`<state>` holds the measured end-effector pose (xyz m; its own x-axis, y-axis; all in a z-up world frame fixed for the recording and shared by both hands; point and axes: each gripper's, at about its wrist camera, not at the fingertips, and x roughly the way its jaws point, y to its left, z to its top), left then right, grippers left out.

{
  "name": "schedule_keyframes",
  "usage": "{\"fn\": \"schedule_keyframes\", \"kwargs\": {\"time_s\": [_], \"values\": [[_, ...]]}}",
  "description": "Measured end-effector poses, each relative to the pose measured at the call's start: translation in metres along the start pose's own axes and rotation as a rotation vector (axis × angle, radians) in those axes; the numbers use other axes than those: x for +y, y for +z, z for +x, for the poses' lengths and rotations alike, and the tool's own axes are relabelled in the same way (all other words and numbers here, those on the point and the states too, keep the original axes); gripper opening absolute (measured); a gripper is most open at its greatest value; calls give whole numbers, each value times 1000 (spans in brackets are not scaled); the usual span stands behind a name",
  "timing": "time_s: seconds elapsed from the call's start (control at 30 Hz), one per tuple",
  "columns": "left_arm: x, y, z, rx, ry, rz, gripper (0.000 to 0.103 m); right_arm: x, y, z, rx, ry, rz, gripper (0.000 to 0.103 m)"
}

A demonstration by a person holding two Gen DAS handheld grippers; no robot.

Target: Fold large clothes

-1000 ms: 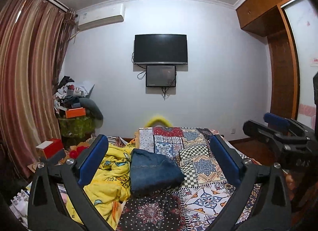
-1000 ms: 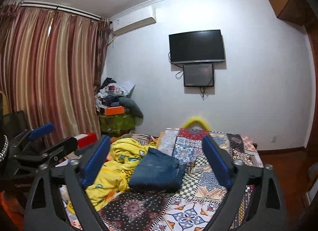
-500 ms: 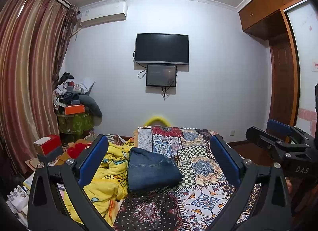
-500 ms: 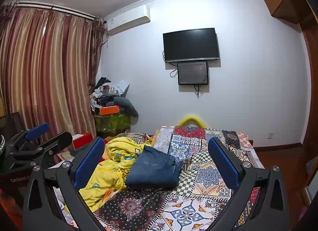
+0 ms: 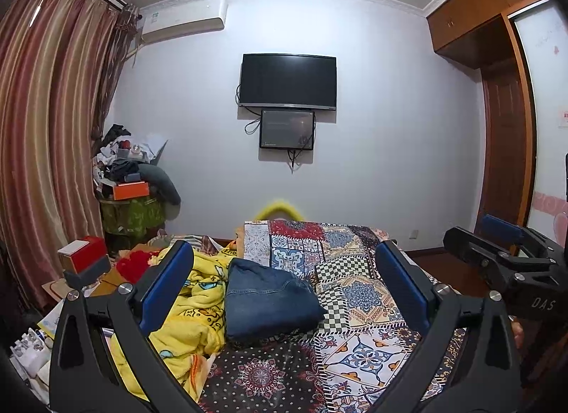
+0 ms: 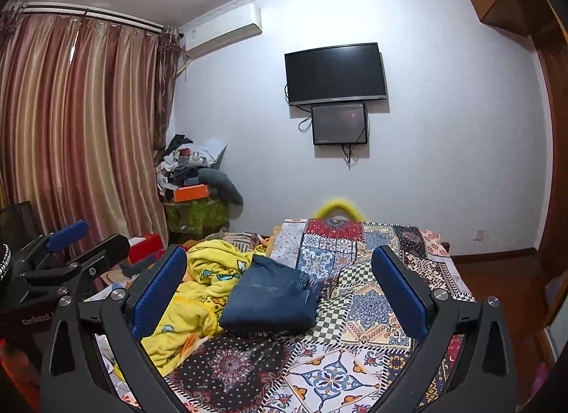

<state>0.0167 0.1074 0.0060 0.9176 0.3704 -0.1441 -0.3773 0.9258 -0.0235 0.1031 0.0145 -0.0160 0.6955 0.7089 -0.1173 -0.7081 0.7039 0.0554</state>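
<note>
A folded pair of blue jeans (image 5: 266, 301) lies on the patchwork bedspread (image 5: 358, 292), also in the right wrist view (image 6: 271, 301). A crumpled yellow cartoon-print blanket (image 5: 188, 313) lies to its left, also in the right wrist view (image 6: 198, 292). My left gripper (image 5: 284, 287) is open and empty, held above the near end of the bed, well back from the jeans. My right gripper (image 6: 278, 285) is open and empty, likewise back from the jeans. Each gripper shows in the other's view, the right one (image 5: 497, 249) and the left one (image 6: 71, 246).
A cluttered pile with an orange box (image 5: 129, 189) stands in the far left corner by striped curtains (image 5: 42, 150). A red and white box (image 5: 83, 253) sits left of the bed. A TV (image 5: 287, 81) hangs on the far wall. A wooden wardrobe (image 5: 504, 150) is at right.
Both grippers have pulled back and tilted slightly, so the bed and jeans sit a little differently in view. Both stay open and empty. The jeans have not moved.
</note>
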Motion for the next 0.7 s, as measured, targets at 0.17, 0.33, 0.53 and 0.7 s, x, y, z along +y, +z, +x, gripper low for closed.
{"fn": "schedule_keyframes", "kwargs": {"time_s": [0.17, 0.33, 0.53, 0.7], "values": [[0, 1, 1, 1, -3, 2, 103, 0, 0, 0, 0, 3, 2, 103], [0, 2, 2, 5, -10, -2, 103, -1, -1, 0, -1, 9, 10, 103], [0, 1, 4, 10, -16, -6, 103, -1, -1, -1, 0, 3, 12, 103], [4, 1, 5, 16, -30, -16, 103, -2, 0, -1, 2, -1, 9, 103]]}}
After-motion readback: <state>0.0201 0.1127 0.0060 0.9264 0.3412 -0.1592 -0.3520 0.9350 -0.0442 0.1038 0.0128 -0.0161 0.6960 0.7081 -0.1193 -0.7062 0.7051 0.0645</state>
